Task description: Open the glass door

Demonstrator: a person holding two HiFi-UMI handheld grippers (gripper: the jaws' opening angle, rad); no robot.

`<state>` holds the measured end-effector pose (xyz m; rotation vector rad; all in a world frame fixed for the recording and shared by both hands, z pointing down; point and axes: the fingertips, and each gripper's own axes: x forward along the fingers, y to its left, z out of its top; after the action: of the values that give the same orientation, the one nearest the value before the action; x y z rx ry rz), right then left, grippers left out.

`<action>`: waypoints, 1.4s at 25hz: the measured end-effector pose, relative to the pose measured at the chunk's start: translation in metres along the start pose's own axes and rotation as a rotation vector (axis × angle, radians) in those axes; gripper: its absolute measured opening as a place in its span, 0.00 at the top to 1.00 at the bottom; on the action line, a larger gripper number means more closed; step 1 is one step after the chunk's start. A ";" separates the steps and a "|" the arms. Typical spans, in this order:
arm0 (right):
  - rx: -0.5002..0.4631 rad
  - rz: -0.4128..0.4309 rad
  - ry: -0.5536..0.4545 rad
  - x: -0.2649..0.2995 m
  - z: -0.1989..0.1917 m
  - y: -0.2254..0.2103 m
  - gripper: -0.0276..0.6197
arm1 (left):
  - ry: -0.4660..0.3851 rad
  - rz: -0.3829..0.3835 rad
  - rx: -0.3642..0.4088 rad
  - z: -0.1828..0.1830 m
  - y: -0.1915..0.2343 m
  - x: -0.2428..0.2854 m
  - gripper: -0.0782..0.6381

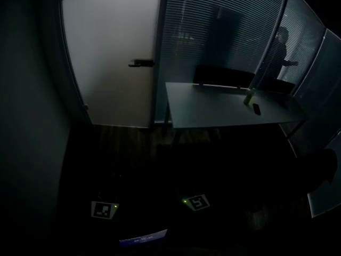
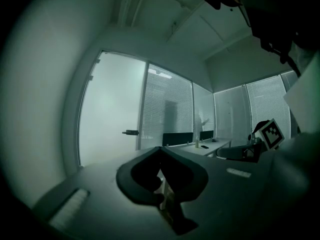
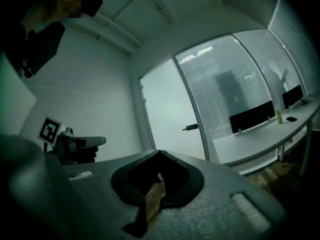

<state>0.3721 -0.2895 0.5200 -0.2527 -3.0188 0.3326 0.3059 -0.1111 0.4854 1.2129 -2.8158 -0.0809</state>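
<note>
Head view steeply downward; both gripper views low, level, toward one far glass door point(image 1: 109, 52)

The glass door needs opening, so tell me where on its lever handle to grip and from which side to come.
Grip the lever handle on the glass door near its free left end, I'd judge. The bar lies level, fixed by the door's right edge, so come straight from the front, one jaw above and one below.
</note>
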 end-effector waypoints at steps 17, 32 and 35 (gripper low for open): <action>0.011 0.007 0.014 0.054 0.003 -0.052 0.95 | 0.014 0.019 0.016 -0.004 0.014 0.066 0.89; 0.010 -0.013 0.010 0.184 0.032 -0.093 0.95 | 0.024 0.003 0.016 0.014 0.104 0.175 0.89; 0.006 -0.008 0.014 0.209 0.037 -0.097 0.95 | 0.028 0.006 0.017 0.017 0.121 0.194 0.89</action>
<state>0.1477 -0.3545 0.5212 -0.2410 -3.0038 0.3381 0.0843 -0.1684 0.4873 1.2000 -2.8018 -0.0396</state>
